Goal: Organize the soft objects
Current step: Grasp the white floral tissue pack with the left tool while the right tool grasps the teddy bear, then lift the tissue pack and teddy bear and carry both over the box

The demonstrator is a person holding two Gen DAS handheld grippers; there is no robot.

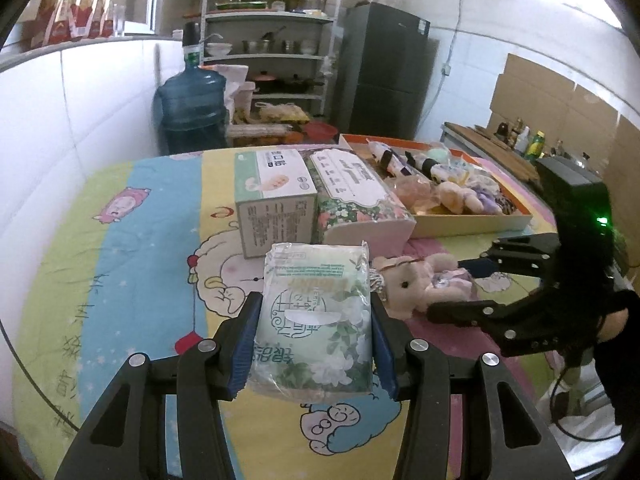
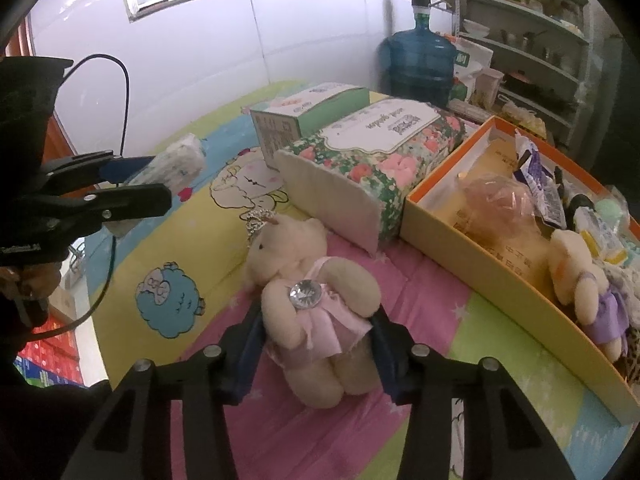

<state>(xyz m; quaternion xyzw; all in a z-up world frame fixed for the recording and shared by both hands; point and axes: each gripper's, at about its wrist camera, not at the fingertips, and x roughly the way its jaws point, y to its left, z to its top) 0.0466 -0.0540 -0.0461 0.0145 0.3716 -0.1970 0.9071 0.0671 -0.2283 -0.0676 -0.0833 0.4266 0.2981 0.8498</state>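
My left gripper [image 1: 314, 344] is shut on a soft tissue pack [image 1: 316, 320] with green flower print, held above the table in front of two tissue boxes. In the right wrist view the same pack [image 2: 176, 164] sits between the left gripper's fingers [image 2: 136, 184]. My right gripper [image 2: 316, 344] has its fingers on both sides of a cream teddy bear in a pink dress [image 2: 312, 288] lying on the tablecloth; the pads touch its skirt. The bear [image 1: 416, 284] and the right gripper [image 1: 460, 288] also show in the left wrist view.
A green-white tissue box [image 1: 272, 200] and a floral tissue pack [image 1: 356, 204] stand mid-table. An orange-rimmed box [image 2: 496, 276] at right holds a second bear [image 2: 580, 276] and several small items. A water jug [image 1: 192, 108], shelves and a fridge [image 1: 380, 72] stand behind.
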